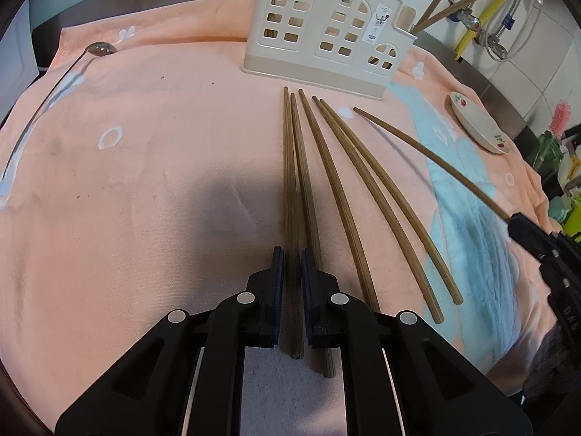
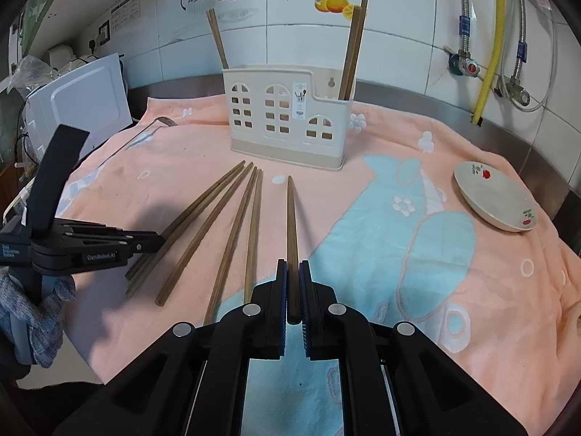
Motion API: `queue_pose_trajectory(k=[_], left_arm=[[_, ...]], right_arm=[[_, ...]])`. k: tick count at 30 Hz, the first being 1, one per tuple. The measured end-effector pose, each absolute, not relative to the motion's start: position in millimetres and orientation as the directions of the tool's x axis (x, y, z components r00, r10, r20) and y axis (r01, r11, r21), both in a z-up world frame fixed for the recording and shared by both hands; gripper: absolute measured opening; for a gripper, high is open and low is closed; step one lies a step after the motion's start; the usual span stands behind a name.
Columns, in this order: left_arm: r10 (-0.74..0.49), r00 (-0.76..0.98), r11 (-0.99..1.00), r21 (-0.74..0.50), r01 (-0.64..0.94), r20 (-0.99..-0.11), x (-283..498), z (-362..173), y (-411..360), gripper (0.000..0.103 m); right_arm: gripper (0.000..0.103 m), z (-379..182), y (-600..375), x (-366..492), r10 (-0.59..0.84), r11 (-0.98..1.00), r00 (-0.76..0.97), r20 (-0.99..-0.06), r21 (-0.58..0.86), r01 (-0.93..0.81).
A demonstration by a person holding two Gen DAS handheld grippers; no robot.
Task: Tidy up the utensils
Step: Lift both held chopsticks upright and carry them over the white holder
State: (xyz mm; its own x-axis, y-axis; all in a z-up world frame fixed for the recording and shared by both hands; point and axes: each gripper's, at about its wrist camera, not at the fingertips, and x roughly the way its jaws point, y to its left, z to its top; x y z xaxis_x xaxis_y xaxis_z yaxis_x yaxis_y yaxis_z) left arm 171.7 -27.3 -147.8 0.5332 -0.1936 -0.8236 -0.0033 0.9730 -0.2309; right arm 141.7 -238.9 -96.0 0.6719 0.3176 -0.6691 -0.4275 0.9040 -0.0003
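Note:
Several brown wooden chopsticks (image 1: pixel 334 189) lie on the pink towel, tips toward the cream utensil holder (image 1: pixel 326 32). My left gripper (image 1: pixel 292 258) is shut on the leftmost chopstick (image 1: pixel 288 181), low over the towel. My right gripper (image 2: pixel 293 267) is shut on one chopstick (image 2: pixel 291 225) and holds it above the towel, tip toward the holder (image 2: pixel 287 120). The right gripper's fingers (image 1: pixel 526 232) show at the right edge of the left wrist view, and the left gripper (image 2: pixel 159 239) shows in the right wrist view. Three chopsticks (image 2: pixel 352 51) stand in the holder.
A metal spoon (image 1: pixel 47 98) lies at the towel's far left. A white dish with red flowers (image 2: pixel 495 196) sits on the towel at the right. Pipes and valves (image 2: pixel 486 43) run down the tiled wall. A white appliance (image 2: pixel 80 98) stands at the left.

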Motion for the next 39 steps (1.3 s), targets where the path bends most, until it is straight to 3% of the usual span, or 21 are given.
queue_pose_trajectory(k=[9, 23, 39], left_arm=[[-0.223, 0.567, 0.965, -0.261, 0.013, -0.793, 164.9, -128.0, -15.0, 0.007], [-0.234, 0.726, 0.969, -0.216, 0.120, -0.646, 153.8, -37.9, -4.1, 0.007], [-0.250, 0.749, 0.968, -0.169, 0.185, -0.614, 196.6, 22.9, -0.5, 0.006]], right_arm=[[0.006, -73.3, -238.1, 141.5, 0.328, 0.905, 0.700, -0.634, 0.000, -0.424], [0.006, -13.5, -222.4, 159.7, 0.380, 0.891, 0.736, -0.560, 0.009, -0.453], [0.006, 61.8, -217.3, 208.3, 0.395, 0.881, 0.719, -0.572, 0.014, -0.473]])
